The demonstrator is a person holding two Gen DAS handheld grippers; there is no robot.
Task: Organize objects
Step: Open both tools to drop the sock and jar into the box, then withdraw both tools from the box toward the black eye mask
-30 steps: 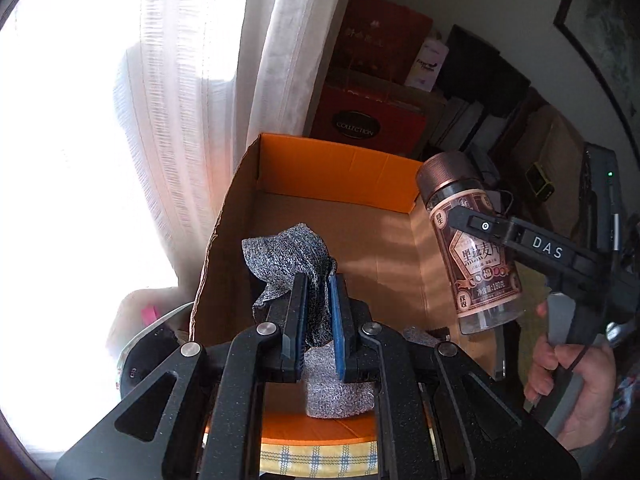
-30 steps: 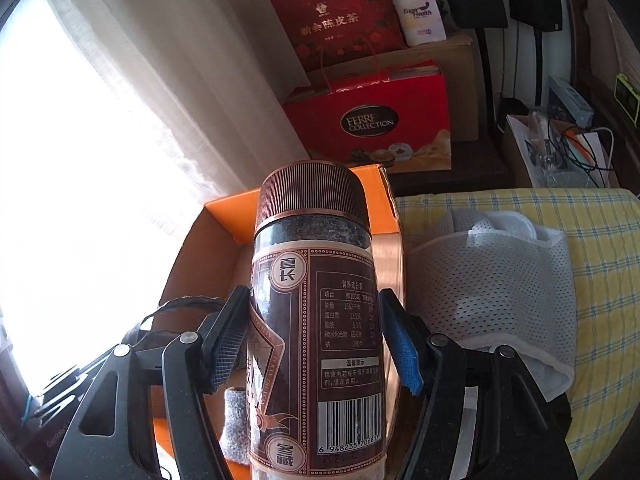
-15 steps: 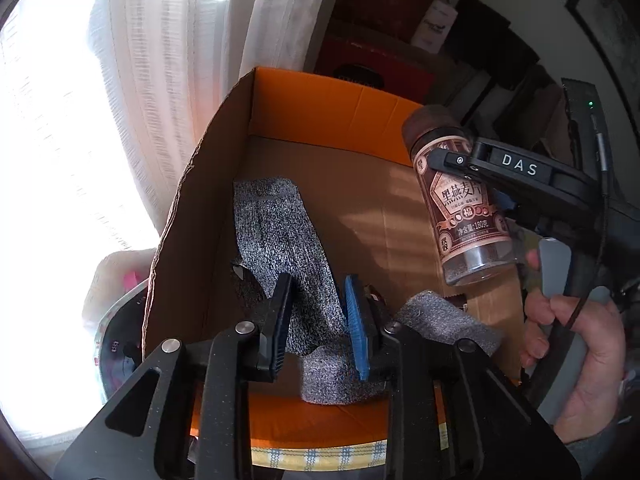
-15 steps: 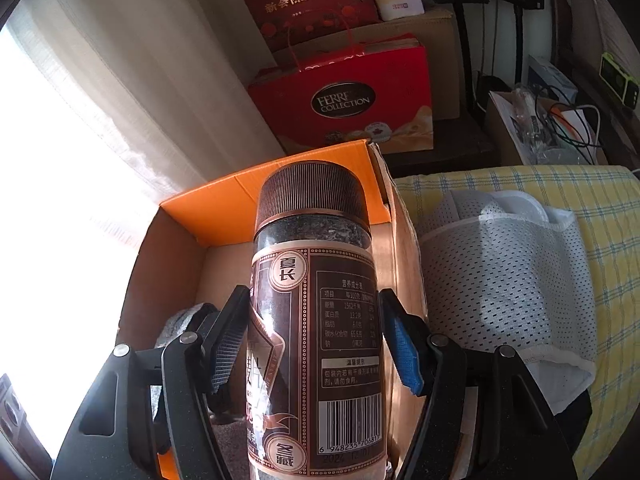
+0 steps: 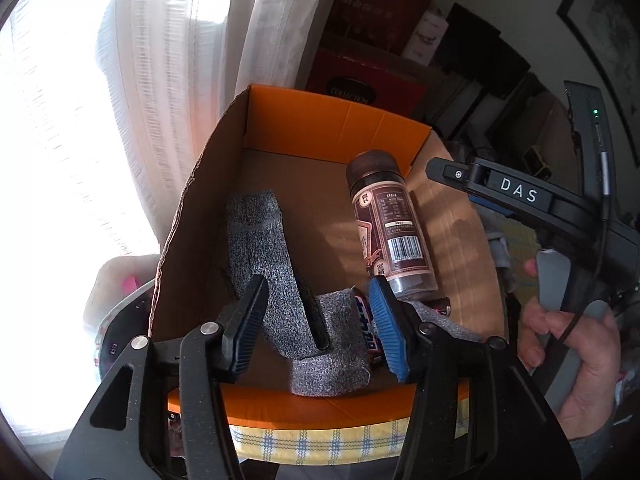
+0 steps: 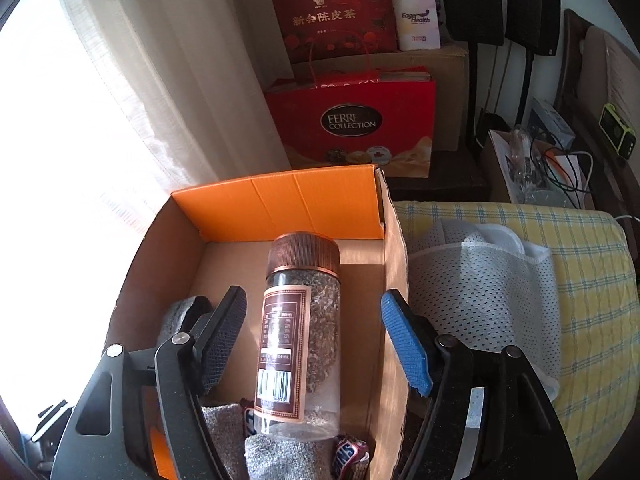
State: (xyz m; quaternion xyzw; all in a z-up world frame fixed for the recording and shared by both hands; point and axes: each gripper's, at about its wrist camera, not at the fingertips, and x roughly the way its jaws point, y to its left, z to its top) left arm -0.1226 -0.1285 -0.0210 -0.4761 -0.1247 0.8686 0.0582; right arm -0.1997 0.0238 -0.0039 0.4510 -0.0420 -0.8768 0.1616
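An open cardboard box with orange flaps sits on a yellow checked cloth. Inside lie grey socks, a candy bar and a brown-capped jar. The jar lies in the box, leaning over the socks and candy bar. My left gripper is open and empty above the socks. My right gripper is open around the jar without touching it; its black body shows at right in the left wrist view.
A white mesh bag lies on the yellow checked cloth right of the box. Red gift boxes and a cardboard carton stand behind. White curtains hang at left. Cables and gadgets sit at far right.
My left gripper let go of the grey sock, which now lies in the box. My right gripper lowered the jar into the box and opened, releasing it.
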